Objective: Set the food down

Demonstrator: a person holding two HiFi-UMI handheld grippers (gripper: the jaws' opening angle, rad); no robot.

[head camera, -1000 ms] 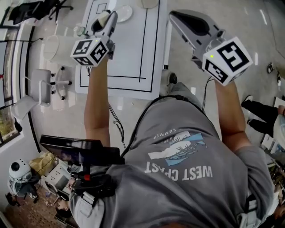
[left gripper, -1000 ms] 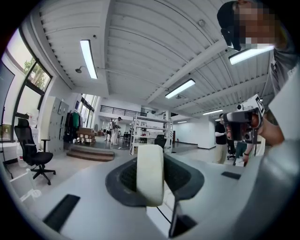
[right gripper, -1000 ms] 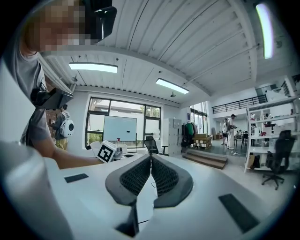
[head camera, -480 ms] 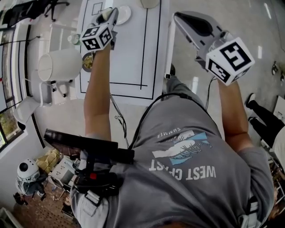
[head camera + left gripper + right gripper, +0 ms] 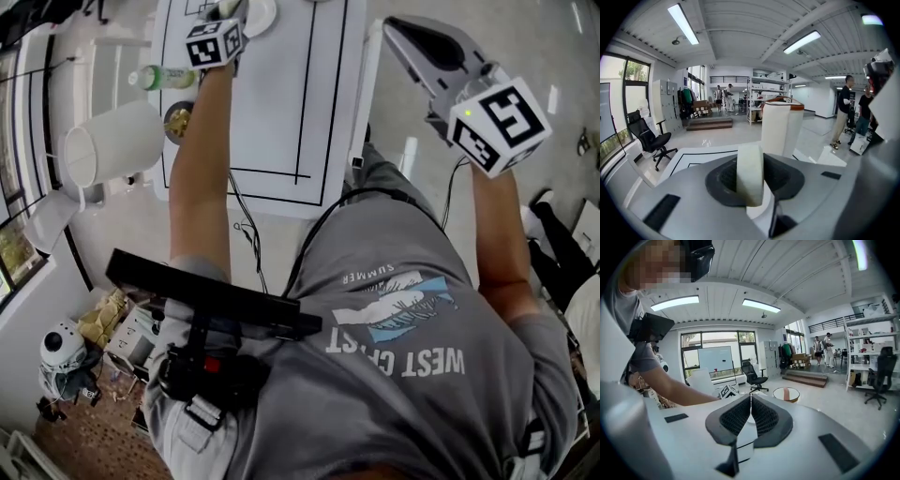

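My left gripper (image 5: pixel 231 9) reaches over the far part of the white table (image 5: pixel 281 103), beside a white plate (image 5: pixel 262 15). In the left gripper view its jaws (image 5: pixel 750 164) are shut on a pale, disc-shaped piece of food (image 5: pixel 750 180) standing on edge. In the head view the food itself is hard to make out. My right gripper (image 5: pixel 401 30) hangs over the floor to the right of the table. Its jaws (image 5: pixel 750 401) are pressed together with nothing between them.
A big white bucket (image 5: pixel 108 145), a bottle (image 5: pixel 164 77) and a small bowl of food (image 5: pixel 178 120) stand by the table's left edge. A tall white cylinder (image 5: pixel 782 126) rises ahead of the left gripper. Office chairs, shelves and people are in the room.
My left arm has stretched forward along the table, carrying the food toward the white plate at the far end. The right gripper has stayed about where it was.
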